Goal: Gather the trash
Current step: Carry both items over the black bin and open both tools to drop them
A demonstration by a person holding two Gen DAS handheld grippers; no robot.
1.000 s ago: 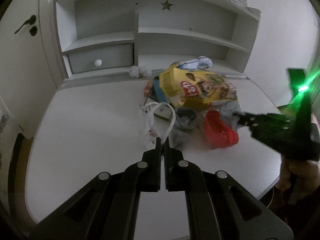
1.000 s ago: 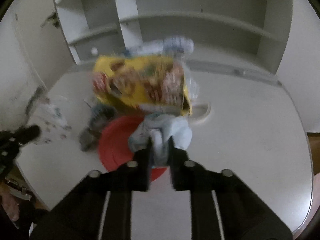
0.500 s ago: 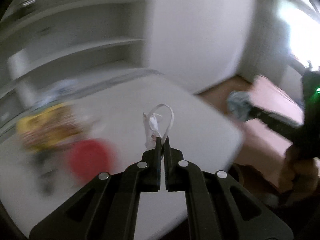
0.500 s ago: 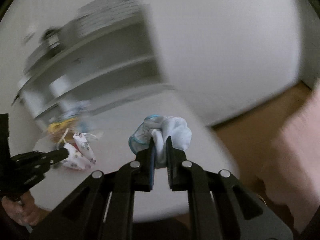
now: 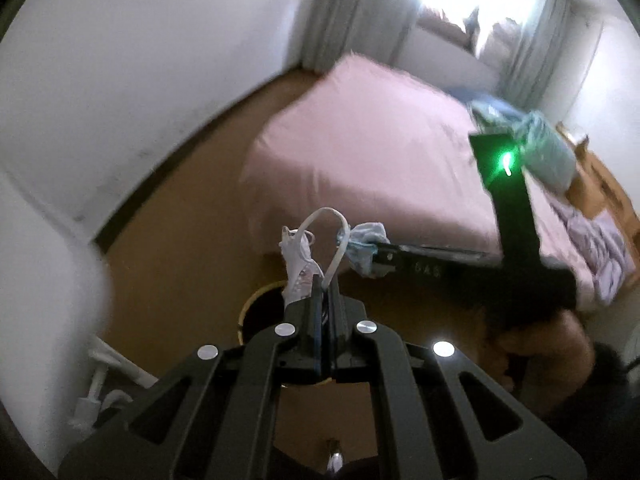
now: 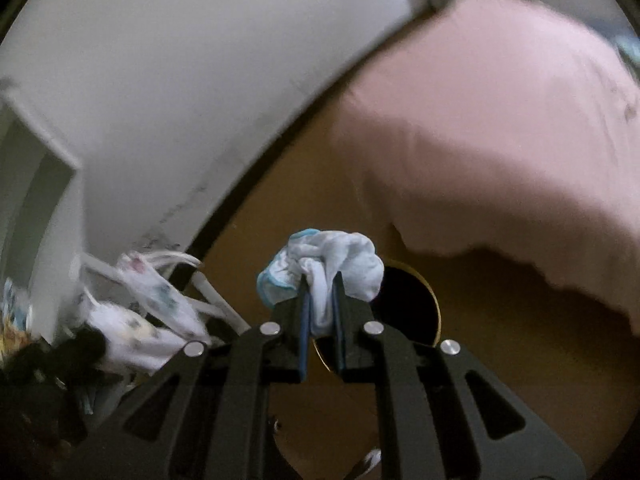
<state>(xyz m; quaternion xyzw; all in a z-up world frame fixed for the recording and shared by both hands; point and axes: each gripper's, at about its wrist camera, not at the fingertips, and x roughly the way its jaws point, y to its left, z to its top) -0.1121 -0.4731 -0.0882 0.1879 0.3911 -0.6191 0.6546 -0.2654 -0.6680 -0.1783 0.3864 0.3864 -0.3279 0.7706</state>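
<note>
My left gripper [image 5: 325, 280] is shut on a white face mask [image 5: 300, 264] with a looped strap, held above a round dark bin with a yellow rim [image 5: 256, 312] on the floor. My right gripper [image 6: 320, 280] is shut on a crumpled white and blue face mask [image 6: 332, 264], held over the same bin [image 6: 416, 300]. In the left wrist view the right gripper [image 5: 374, 260] reaches in from the right with its blue mask [image 5: 364, 240]. In the right wrist view the left gripper's white mask [image 6: 152, 304] shows at the lower left.
A bed with a pink sheet [image 5: 380, 148] stands beyond the bin, also in the right wrist view [image 6: 500, 140]. A white wall [image 5: 120, 80] runs along the left. The floor [image 5: 180, 240] is brown wood. White desk legs [image 5: 104, 380] stand at the lower left.
Both grippers have swung away from the desk with its trash pile toward the floor by the bed. Each keeps its mask. The bin has come into view below them.
</note>
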